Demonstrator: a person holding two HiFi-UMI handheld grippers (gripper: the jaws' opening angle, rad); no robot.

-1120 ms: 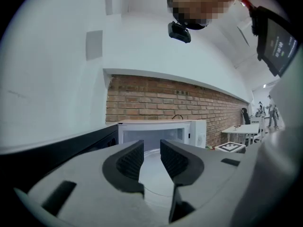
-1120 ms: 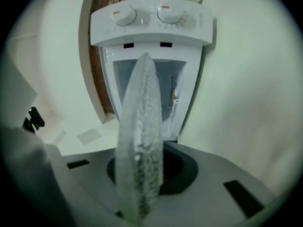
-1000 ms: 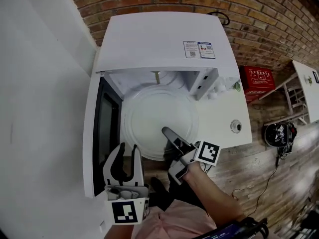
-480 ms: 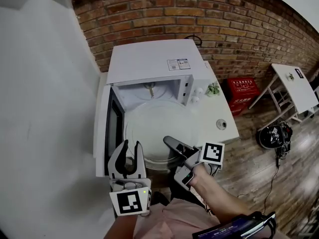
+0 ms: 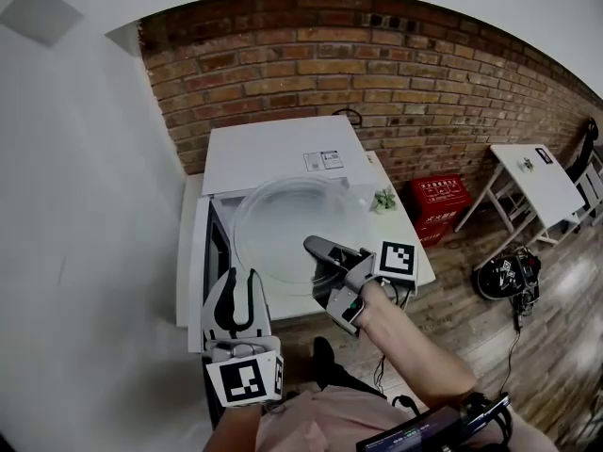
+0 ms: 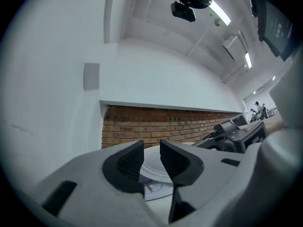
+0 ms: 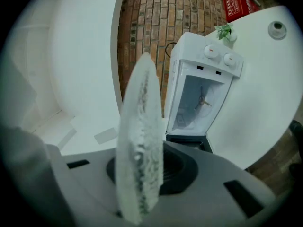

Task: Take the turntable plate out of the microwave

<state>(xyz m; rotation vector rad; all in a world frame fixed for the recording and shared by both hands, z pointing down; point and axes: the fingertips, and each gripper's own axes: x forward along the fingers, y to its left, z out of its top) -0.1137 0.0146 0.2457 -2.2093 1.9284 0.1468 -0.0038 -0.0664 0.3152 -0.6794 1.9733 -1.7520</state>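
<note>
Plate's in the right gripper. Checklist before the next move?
1. Grip: right gripper shut on the plate, at one edge only: ok.
2. Plate clear of the microwave: cavity shows empty in the right gripper view: ok.
3. Left gripper free to support: jaws apart, nothing between: ok.
4. Door out of the way: swung open at the left: ok.
5. Set-down room on the table: a plant stands on it; whether the bare part is enough: cannot tell.
</note>
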